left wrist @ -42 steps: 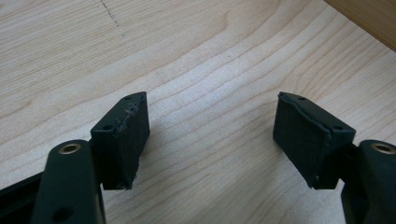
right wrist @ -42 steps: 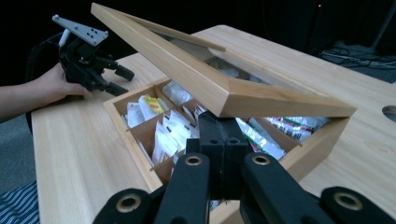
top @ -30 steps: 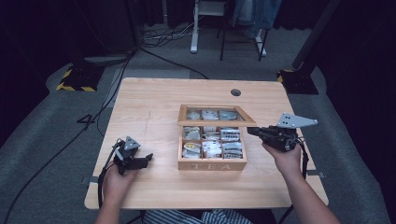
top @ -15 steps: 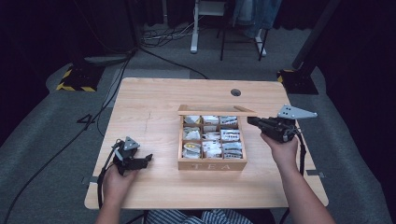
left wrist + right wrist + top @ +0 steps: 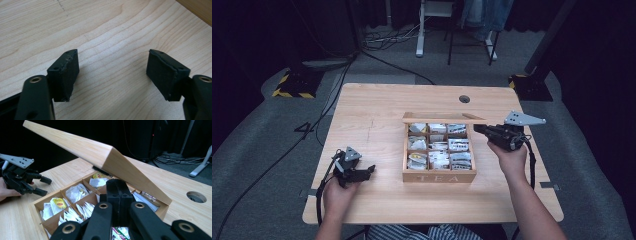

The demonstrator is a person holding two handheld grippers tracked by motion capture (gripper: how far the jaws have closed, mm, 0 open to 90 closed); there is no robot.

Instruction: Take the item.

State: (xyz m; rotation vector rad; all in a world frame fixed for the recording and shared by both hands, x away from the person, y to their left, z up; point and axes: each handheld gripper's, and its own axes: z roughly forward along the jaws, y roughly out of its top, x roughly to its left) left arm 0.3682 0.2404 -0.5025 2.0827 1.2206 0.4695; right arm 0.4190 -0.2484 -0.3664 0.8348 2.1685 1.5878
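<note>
My right gripper [image 5: 117,195], jaws pressed together and empty, sits under the half-raised lid [image 5: 82,147] of the light wooden tea box [image 5: 439,176] to lever it up — left gripper [image 5: 353,169], spread, rests left of the box, clear of the swing.

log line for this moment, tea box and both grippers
tea box: on table, lid partly raised | right gripper: shut, empty, at lid's right end | left gripper: open, empty, low over table
</note>
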